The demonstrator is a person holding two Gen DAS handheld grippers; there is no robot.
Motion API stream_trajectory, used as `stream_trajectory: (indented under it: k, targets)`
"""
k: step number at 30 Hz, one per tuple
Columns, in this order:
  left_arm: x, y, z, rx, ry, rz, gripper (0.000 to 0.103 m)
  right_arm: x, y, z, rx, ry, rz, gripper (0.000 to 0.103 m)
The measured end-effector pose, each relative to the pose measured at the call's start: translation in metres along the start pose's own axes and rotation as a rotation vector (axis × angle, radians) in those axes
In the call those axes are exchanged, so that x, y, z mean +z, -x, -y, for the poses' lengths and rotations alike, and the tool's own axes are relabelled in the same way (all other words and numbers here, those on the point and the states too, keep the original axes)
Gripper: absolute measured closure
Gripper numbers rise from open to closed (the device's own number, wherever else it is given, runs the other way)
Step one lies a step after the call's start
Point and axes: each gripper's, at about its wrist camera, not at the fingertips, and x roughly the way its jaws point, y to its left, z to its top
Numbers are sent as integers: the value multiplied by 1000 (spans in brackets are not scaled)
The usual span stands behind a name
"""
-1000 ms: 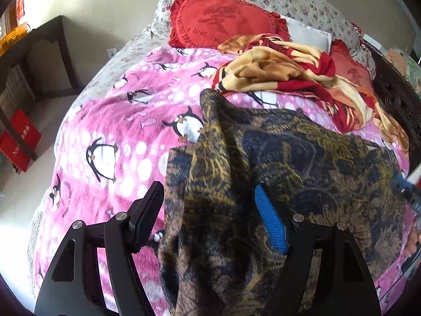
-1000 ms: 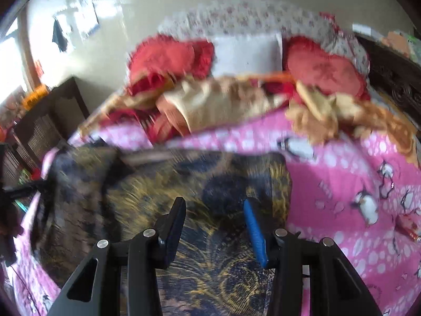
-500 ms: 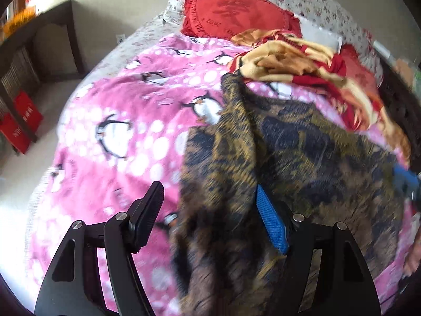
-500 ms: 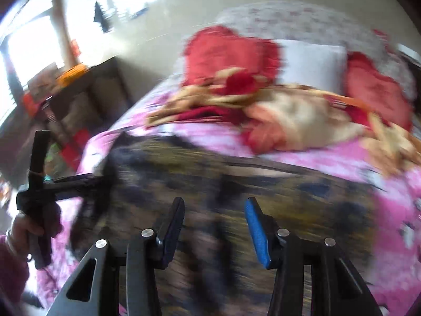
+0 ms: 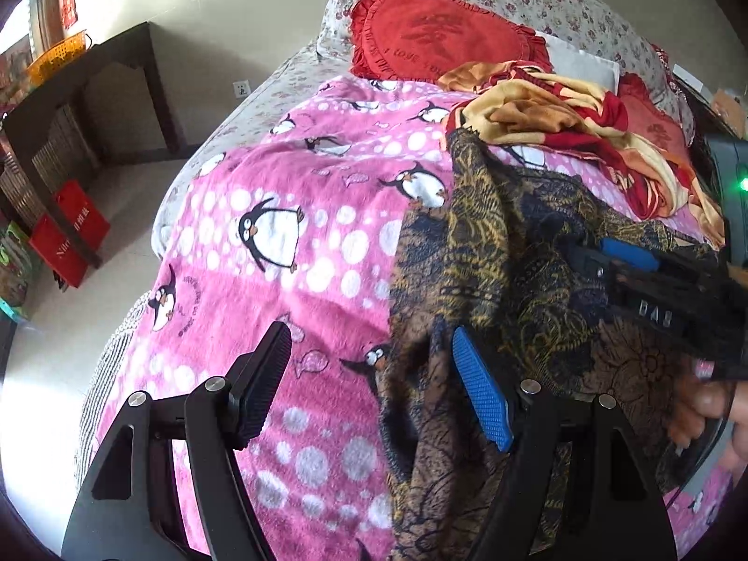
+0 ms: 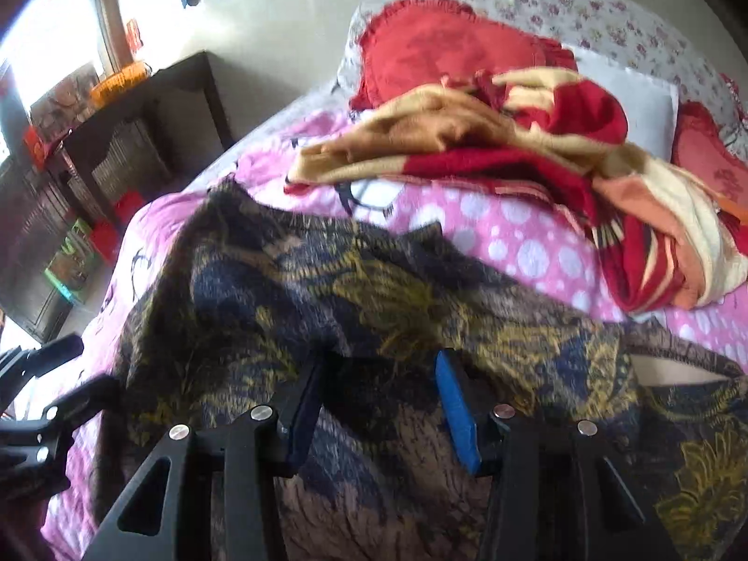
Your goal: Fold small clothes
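my left claw (image 5: 369, 383) is spread wide with nothing between its fingers; the edge of the dark gold-patterned garment (image 5: 505, 271) lies just by its blue finger (image 5: 479, 395). the garment sprawls crumpled over the pink penguin blanket (image 5: 290, 233) on the bed. my right claw (image 6: 374, 402) is also apart, hovering low over the same cloth, which fills the gap beneath; i can't tell if it touches. a red and yellow blanket (image 6: 537, 149) is heaped near the red cushion (image 6: 435, 51).
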Motion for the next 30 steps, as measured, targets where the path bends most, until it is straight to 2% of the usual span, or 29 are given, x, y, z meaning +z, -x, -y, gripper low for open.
stream_trajectory:
  k: [3, 5, 7, 8, 9, 10, 12, 17, 24, 29, 30]
  targets:
    - [-10, 5, -12, -61, 48, -12, 30, 9, 1, 0, -4, -21, -44, 57]
    - [-20, 8, -22, -120, 107, -16, 30, 14, 10, -5, -2, -20, -30, 57]
    - [-35, 9, -29, -176, 156, -38, 30, 19, 18, -14, 43, -18, 0, 56]
    - [-41, 9, -30, -190, 164, -51, 30, 22, 21, -20, 72, -19, 13, 50]
    - [-47, 9, -30, -202, 171, -62, 30, 26, 21, -30, 109, -20, 20, 39]
    - [-53, 9, -29, -213, 173, -68, 30, 28, 20, -36, 129, -19, 18, 35]
    - [-61, 12, -24, -224, 162, -71, 30, 37, 12, -55, 180, 9, -3, 33]
    - [-72, 13, -17, -248, 147, -79, 30, 50, -19, -104, 89, 170, -79, 29]
    - [-77, 13, -14, -255, 157, -64, 23, 44, -54, -131, -16, 228, -179, 17]
    - [-74, 9, -13, -255, 163, -59, 17, 36, -62, -140, -109, 287, -171, 17]
    - [-73, 8, -12, -251, 158, -59, 17, 34, -63, -141, -119, 299, -164, 22]
